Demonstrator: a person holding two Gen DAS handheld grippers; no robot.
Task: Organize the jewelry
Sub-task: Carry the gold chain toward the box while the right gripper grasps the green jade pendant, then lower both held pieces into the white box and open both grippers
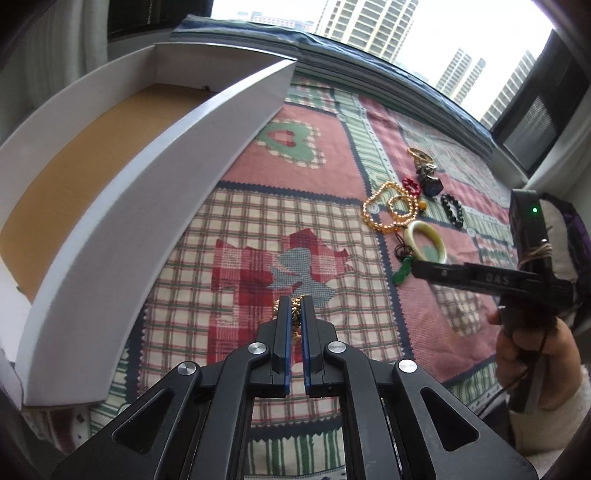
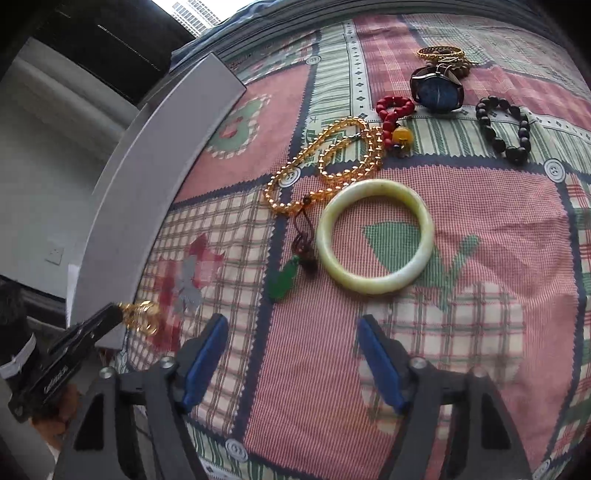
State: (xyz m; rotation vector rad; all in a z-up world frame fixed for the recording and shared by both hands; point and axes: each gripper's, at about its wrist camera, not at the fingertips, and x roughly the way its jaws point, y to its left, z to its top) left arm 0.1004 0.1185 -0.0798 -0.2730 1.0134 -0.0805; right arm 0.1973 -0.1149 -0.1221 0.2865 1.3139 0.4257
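My left gripper (image 1: 295,301) is shut on a gold bead bracelet (image 1: 295,308) and holds it above the patchwork cloth, right of the white box (image 1: 147,184). The bracelet also shows in the right wrist view (image 2: 142,317), hanging from the left gripper's fingertips. My right gripper (image 2: 291,325) is open and empty, just short of a pale jade bangle (image 2: 375,236). Beside the bangle lie a green pendant on a cord (image 2: 282,280), an amber bead necklace (image 2: 328,162), a red bead bracelet (image 2: 393,110), a blue-faced watch (image 2: 437,92), a black bead bracelet (image 2: 504,127) and a gold bangle (image 2: 441,53).
The white box has a brown cardboard floor (image 1: 92,166) and a tall near wall. The patchwork cloth (image 1: 258,206) covers the surface. A window with tower blocks (image 1: 369,22) lies behind. The right gripper and the hand holding it (image 1: 517,288) show at the right of the left wrist view.
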